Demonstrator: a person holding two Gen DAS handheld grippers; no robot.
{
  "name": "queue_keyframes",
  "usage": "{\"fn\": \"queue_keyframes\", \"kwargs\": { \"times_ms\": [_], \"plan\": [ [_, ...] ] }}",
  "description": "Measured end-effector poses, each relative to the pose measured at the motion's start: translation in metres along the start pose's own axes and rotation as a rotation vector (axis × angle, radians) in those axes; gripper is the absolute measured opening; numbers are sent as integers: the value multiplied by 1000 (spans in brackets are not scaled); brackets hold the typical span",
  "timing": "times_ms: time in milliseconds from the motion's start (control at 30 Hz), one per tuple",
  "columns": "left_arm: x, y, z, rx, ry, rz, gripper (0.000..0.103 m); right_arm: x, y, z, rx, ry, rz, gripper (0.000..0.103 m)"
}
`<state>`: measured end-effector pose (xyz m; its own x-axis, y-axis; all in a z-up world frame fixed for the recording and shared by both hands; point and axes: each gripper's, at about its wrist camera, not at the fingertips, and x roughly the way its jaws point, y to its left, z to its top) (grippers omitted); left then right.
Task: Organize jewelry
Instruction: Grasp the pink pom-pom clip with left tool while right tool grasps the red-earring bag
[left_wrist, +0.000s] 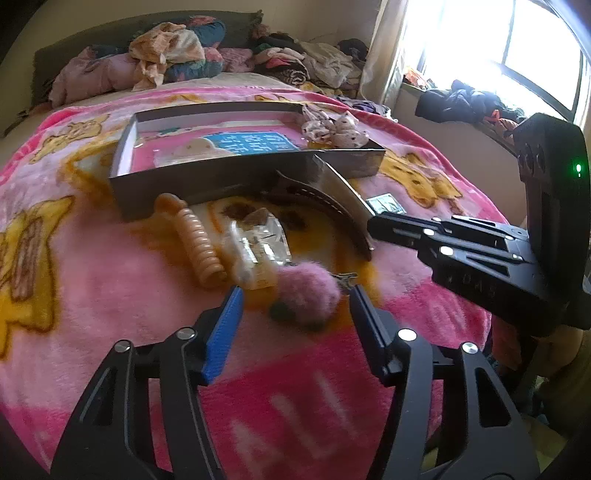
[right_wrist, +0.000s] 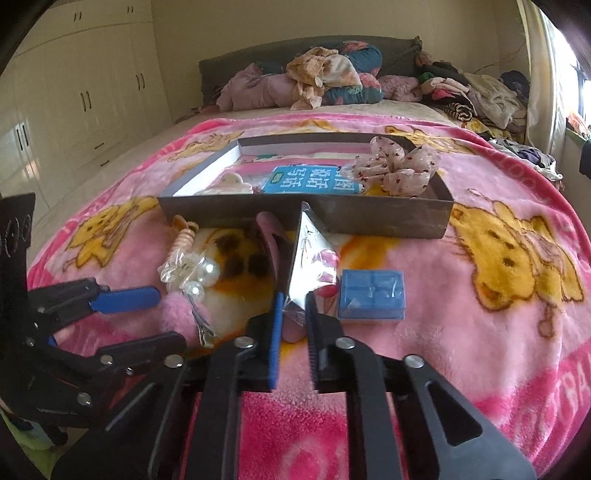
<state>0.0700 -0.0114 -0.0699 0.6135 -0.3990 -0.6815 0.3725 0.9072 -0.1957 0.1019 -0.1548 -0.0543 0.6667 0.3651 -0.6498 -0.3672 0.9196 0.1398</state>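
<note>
A fluffy pink pompom clip lies on the pink blanket between the fingers of my left gripper, which stands open around it with a gap on each side. In the right wrist view the left gripper reaches in from the left at the same pompom. My right gripper is shut on the lower corner of a clear packet with a silvery card, which stands tilted up toward the grey box. The left wrist view shows the right gripper with that packet at its tips.
The box holds a blue card and a spotted scrunchie. A peach spiral hair tie, a clear bow with pearls, a dark pink hair clip and a small blue case lie on the blanket. Clothes are piled at the headboard.
</note>
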Motion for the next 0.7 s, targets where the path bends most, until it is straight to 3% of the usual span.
{"fn": "queue_keyframes", "kwargs": {
  "times_ms": [233,400,700],
  "plan": [
    [7,-11,5,23,5,-13,39,1,-10,5,30,-14,-23,6],
    [13,-15,7,29,16,-7,28,9,-7,10,13,-2,-38,7],
    [19,-21,1,40,48,-16,23,20,-15,18,41,6,-26,8]
  ]
}}
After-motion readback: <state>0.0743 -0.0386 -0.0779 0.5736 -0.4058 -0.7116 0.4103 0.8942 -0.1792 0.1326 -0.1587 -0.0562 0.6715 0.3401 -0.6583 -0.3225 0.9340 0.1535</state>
